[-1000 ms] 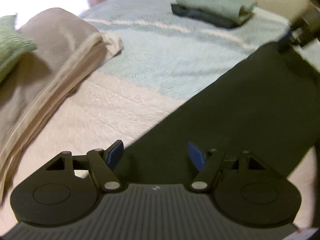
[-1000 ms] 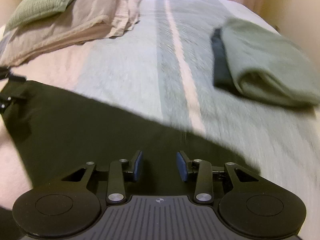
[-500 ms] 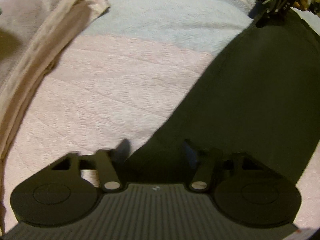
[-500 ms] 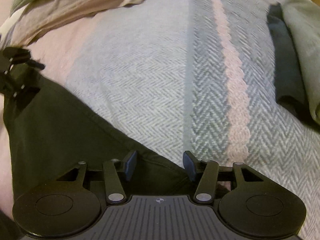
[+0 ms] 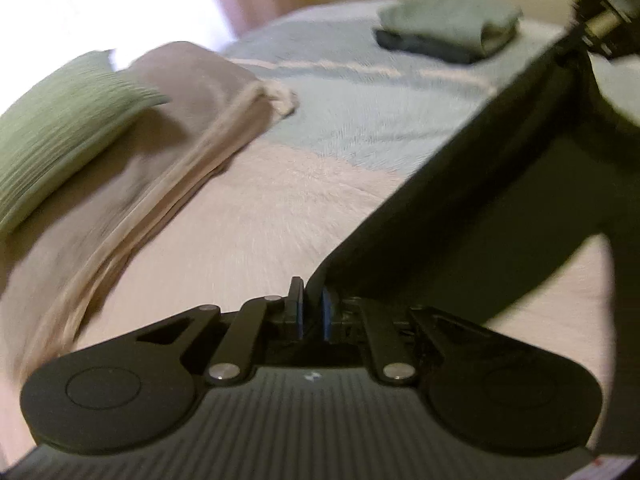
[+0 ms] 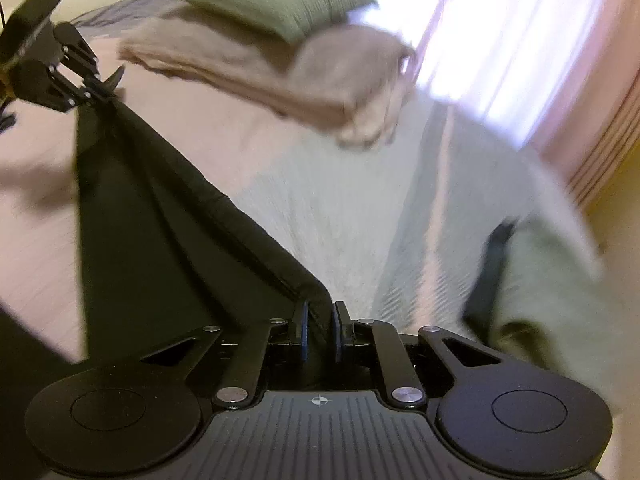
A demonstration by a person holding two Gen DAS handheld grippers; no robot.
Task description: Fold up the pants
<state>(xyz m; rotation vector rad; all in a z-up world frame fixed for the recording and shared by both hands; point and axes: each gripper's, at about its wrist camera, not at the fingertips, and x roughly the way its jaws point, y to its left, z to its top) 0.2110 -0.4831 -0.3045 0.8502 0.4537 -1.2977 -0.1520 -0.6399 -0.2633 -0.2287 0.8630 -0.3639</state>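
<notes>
I'm pinching the pants (image 5: pixel 500 200) in both grippers: my left gripper (image 5: pixel 311 312) is clamping one corner at 6 o'clock in its view, my right gripper (image 6: pixel 320 330) is clamping the other, and the dark cloth is hanging taut between them above the bed (image 5: pixel 280 208). I'm judging this as the lift before a fold; next I'm needing to carry the edge over and lay it down evenly. The left view is showing a folded stack (image 5: pixel 448 30) at 1 o'clock; the right view is catching the pillows (image 6: pixel 280 40) at 12 and bright curtains (image 6: pixel 500 40) at 2.
</notes>
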